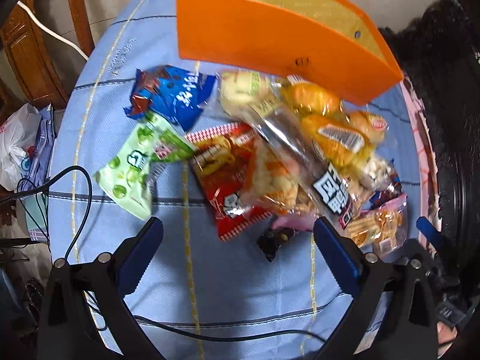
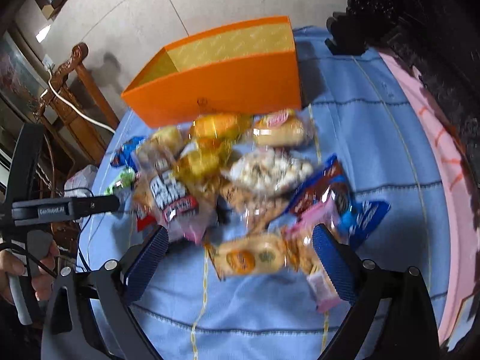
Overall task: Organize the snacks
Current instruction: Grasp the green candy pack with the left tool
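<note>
Nothing appears sorted yet: the open orange cardboard box [image 1: 270, 36] is standing empty at the far side, and the heap of crinkly plastic snack packets [image 1: 270, 156] is lying loose just in front of it. The left gripper [image 1: 237, 255] and right gripper [image 2: 240, 258] are both hanging spread wide, pinching nothing. A blue striped cloth [image 1: 240, 300] is covering the table; carved wooden furniture [image 1: 27, 48] is standing beyond.

A home room: carved wooden furniture [image 2: 75, 90], tiled floor [image 2: 180, 15], blue checked cloth [image 1: 240, 300] under scattered snacks [image 1: 270, 150].
</note>
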{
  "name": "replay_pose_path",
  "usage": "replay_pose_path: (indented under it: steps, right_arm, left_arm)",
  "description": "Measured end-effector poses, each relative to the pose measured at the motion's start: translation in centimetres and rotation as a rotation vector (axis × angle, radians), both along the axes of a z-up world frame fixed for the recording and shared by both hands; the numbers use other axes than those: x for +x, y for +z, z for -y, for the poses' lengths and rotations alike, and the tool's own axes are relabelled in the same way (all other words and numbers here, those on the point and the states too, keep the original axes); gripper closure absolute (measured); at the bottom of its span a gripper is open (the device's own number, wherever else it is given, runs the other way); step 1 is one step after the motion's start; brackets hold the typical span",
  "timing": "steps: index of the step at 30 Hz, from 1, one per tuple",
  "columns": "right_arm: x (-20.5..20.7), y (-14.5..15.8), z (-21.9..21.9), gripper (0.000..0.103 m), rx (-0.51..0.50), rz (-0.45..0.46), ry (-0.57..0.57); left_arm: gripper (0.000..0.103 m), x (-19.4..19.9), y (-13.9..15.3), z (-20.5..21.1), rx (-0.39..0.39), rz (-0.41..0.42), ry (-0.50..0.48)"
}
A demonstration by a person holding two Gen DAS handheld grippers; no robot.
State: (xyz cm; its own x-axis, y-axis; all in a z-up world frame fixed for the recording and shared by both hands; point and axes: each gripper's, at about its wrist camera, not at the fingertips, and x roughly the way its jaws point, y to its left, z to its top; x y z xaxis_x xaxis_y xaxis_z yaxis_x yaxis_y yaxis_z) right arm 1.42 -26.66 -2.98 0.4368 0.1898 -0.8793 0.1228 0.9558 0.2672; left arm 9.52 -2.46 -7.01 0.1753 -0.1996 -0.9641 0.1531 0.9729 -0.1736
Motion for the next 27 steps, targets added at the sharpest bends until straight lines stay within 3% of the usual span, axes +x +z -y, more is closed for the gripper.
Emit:
replay_pose_path:
  steps: [5,11,18,21,27]
  right_arm:
    - [-1.5,-1.1,-0.5,0.006,0.021,-0.035,0.005]
    - [-2.0,-1.2,-0.7,0.006,0.033,-0.044,0.017]
    - [-1.9,-0.8,-1.2,0.006,0.042,-0.051,0.034]
    - [-1.8,-0.7,-1.4,0.006,0.039,-0.055,0.044]
    - [-2.0,-0.2,-0.5,0.006,0.012,-0.058,0.020]
  left_arm:
    - [0.005,-0.6,-1.0,-0.3,0.038,-0.010,0.001]
    - [0.005,-0.7,-1.6,-4.7,0.101,0.022,0.043]
    - [0.005,0.8,-1.2,-7.9,0.165,0.128,0.032]
    - [0.005,2.4,-2.0,-7.5,0.181,0.149,-0.009]
    - [0.005,5.3,-5.6,-5.9,0.235,0.093,-0.087]
